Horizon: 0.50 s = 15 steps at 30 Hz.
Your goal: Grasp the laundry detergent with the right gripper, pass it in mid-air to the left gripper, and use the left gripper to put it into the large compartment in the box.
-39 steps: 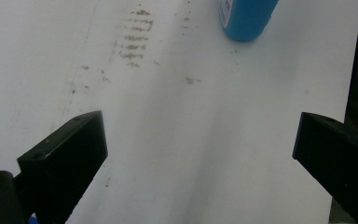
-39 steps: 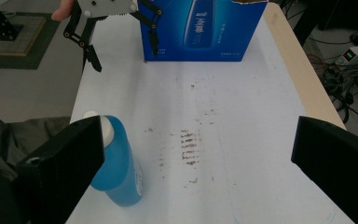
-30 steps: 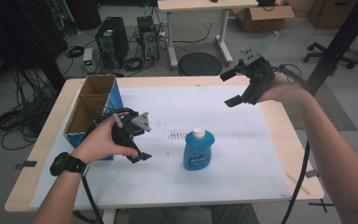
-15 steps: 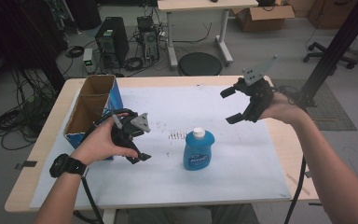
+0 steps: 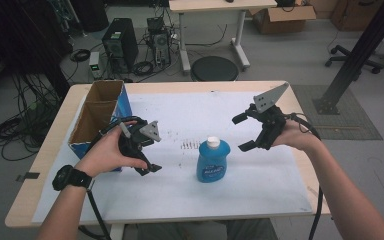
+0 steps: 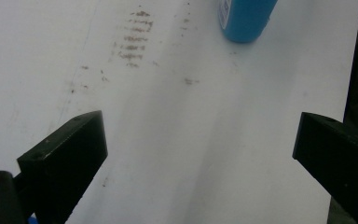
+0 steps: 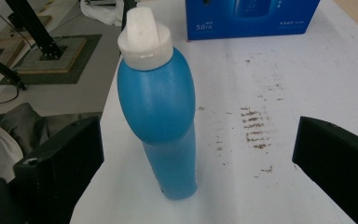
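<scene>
High view, read from the person's edge of the table outward. Nearest the camera, the person's two forearms enter from below, the left wrist wearing a black watch [image 5: 70, 178]. The left gripper [image 5: 147, 160] is held low over the white sheet [image 5: 180, 192] covering the table [image 5: 40, 165], just beside the front corner of the blue cardboard box [image 5: 100, 117]; its jaws are spread wide with nothing between them, as the left gripper view confirms, where they frame bare sheet and a patch of brown smudges [image 6: 133, 44], with the base of the blue bottle [image 6: 244, 18] standing farther off at the top edge. At mid-table the blue bottle [image 5: 213, 160] stands upright on the sheet, its white cap on top, between the two grippers and touched by neither; the smudges [image 5: 189, 145] lie just to its left. The right gripper [image 5: 245, 132] is held above the sheet to the bottle's right, near it but apart, its jaws likewise spread wide and empty. In the right gripper view the bottle [image 7: 161, 112] stands ahead of the open jaws, nearer the left one, with the smudges [image 7: 256, 128] and the box's printed blue side [image 7: 251, 16] beyond it. Farther back, beyond the table, stand a round black stool [image 5: 214, 69] and a computer tower [image 5: 117, 45] among floor cables.
</scene>
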Tool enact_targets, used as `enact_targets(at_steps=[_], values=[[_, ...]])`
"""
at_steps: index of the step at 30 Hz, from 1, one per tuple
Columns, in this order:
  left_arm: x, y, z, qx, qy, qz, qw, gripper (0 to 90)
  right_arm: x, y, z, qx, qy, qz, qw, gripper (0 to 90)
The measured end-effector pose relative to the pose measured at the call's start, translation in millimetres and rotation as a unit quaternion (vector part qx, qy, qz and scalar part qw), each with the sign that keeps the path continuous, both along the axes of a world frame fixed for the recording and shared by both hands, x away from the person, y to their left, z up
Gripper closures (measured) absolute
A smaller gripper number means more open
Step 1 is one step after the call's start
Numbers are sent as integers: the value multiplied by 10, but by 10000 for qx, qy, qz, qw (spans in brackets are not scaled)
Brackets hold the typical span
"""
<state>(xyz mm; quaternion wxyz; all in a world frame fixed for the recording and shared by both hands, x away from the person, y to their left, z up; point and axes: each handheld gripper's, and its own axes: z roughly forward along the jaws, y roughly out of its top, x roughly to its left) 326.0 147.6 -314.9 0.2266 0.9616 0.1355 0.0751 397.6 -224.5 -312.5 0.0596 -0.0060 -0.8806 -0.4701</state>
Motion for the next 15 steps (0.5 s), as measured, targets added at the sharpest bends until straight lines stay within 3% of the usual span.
enact_targets(at_steps=[15], values=[[-5, 3, -15, -17, 3, -24, 10000, 35, -104, 93, -394, 99, 345, 41, 9993, 17]])
